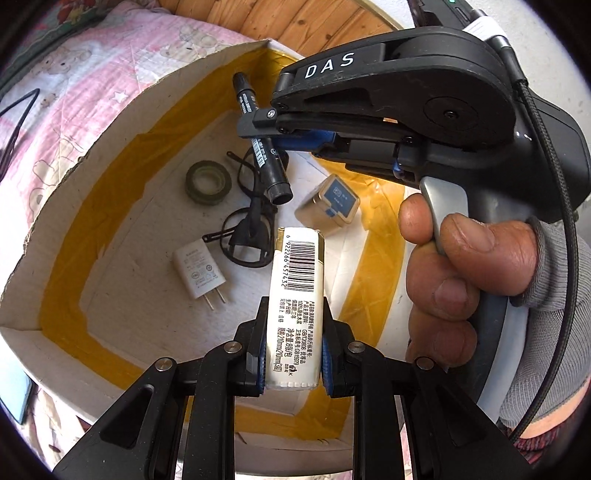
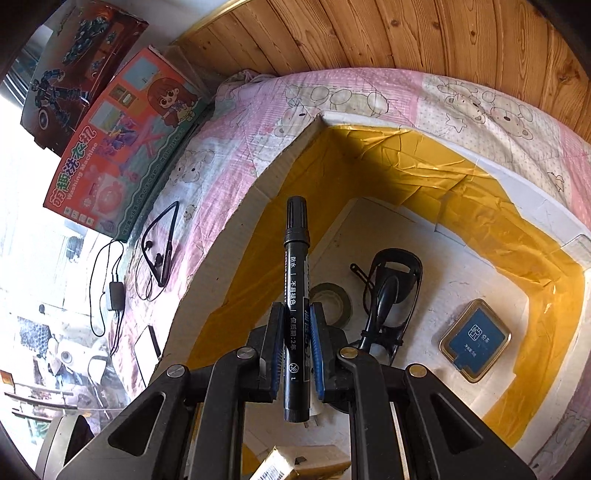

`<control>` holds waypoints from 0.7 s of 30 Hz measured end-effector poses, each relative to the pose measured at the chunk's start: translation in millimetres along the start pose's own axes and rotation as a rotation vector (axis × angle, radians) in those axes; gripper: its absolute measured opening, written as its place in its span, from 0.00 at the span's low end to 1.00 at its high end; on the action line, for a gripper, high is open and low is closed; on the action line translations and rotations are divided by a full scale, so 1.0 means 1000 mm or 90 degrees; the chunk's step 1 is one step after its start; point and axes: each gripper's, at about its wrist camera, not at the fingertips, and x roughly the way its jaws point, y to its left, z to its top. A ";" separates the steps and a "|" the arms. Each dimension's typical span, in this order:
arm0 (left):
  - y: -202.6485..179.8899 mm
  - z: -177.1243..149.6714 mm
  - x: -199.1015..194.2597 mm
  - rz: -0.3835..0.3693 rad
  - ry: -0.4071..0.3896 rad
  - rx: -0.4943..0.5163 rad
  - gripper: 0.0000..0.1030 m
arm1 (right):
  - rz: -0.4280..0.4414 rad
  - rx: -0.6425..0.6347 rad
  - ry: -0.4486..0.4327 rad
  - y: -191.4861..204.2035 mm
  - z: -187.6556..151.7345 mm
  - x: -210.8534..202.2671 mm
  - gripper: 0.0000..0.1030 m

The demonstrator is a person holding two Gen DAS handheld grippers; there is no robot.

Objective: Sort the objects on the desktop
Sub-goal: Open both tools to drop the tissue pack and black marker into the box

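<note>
My left gripper [image 1: 294,339] is shut on a white tissue pack [image 1: 297,295] with a barcode, held above the open cardboard box [image 1: 74,206]. My right gripper [image 2: 295,328] is shut on a black marker [image 2: 295,295], also over the box [image 2: 236,221]; it shows in the left wrist view [image 1: 255,129] with the marker [image 1: 269,166] tilted down. On the box floor lie a tape roll [image 1: 208,181], black glasses [image 1: 247,229], a white charger plug [image 1: 199,273] and a small blue-topped tin [image 1: 328,206].
The box has yellow tape along its inner walls and sits on a pink quilt [image 2: 369,96]. Left of the box lie neckband earphones [image 2: 159,251], a cabled adapter [image 2: 115,295] and two toy boxes [image 2: 122,140]. A wooden wall [image 2: 406,33] stands behind.
</note>
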 end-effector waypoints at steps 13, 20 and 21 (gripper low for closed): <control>-0.001 0.005 0.007 0.031 0.016 -0.011 0.22 | -0.004 -0.025 0.060 -0.002 0.008 0.026 0.14; -0.004 0.007 0.005 0.043 0.019 -0.017 0.30 | -0.009 -0.039 0.067 -0.003 0.010 0.025 0.21; -0.004 0.007 0.004 0.042 0.020 -0.018 0.31 | -0.007 -0.040 0.067 -0.004 0.010 0.023 0.21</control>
